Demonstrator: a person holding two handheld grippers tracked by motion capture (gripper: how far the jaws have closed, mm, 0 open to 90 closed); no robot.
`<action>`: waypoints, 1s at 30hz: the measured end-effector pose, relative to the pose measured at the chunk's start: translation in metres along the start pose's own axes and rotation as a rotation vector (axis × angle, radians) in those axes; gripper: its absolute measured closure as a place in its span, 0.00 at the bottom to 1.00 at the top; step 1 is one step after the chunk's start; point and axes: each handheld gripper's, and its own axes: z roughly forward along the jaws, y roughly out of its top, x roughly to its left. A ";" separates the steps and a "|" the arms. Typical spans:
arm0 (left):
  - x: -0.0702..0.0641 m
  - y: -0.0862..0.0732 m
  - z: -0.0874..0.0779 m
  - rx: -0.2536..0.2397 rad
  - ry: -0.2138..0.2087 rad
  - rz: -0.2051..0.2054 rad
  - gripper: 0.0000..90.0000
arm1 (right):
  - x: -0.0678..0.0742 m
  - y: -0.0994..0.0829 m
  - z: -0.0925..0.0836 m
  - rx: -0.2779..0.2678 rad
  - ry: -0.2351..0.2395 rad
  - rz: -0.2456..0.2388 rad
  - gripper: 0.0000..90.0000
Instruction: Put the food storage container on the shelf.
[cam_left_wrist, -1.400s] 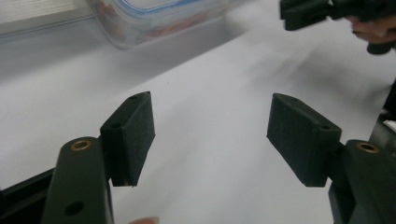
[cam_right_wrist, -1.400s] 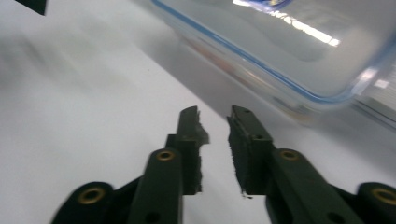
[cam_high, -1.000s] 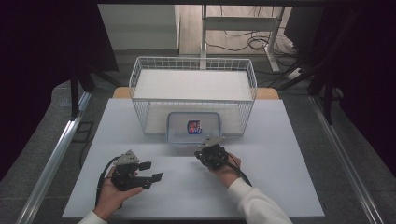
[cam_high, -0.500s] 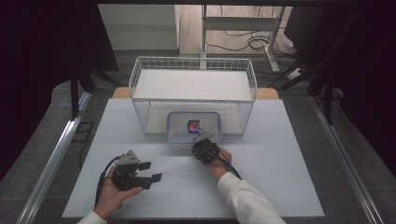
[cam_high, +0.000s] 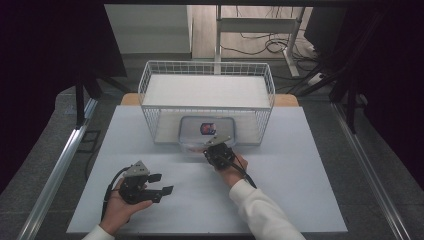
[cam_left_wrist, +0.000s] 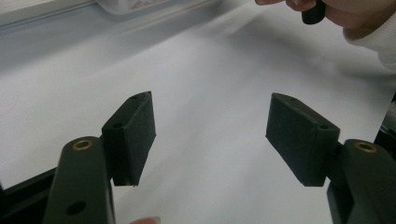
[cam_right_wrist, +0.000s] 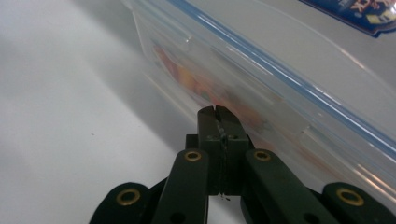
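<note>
While the wire basket (cam_high: 207, 100) is taken as the landmark, the clear lidded plastic container (cam_high: 207, 131) is found against the basket's near wall, at its middle, resting on the white table (cam_high: 300, 180). Its long axis runs parallel to that near wall. Just on the person's side of the container, the right gripper (cam_high: 214, 149) is held with its tips at the container's front edge; whether the lip is actually touched cannot be settled from above. The left gripper (cam_high: 162, 183) is held well apart from the basket, down and to the left, so the right hand is judged the nearer one for any push or lift of the container.

Seen from the right gripper view, the right jaws are pressed flat together with nothing between them, and the container's wall (cam_right_wrist: 261, 88) with its blue lid seal is seen directly ahead of the tips, slanting across the frame. Coloured contents are glimpsed through the plastic, a detail that is lost from above. From the left gripper view, the left gripper (cam_left_wrist: 210, 135) is seen with jaws spread wide over bare table, nothing between them.
</note>
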 end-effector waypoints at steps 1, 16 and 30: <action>0.000 0.000 0.000 0.000 0.000 0.000 0.36 | 0.000 0.000 0.000 0.000 0.000 0.000 0.99; -0.001 0.000 0.001 0.008 -0.007 0.003 0.36 | -0.014 0.007 0.007 0.010 -0.017 0.060 0.99; 0.000 0.001 0.000 0.006 -0.031 -0.011 0.35 | -0.028 0.013 0.016 -0.004 -0.054 0.112 0.99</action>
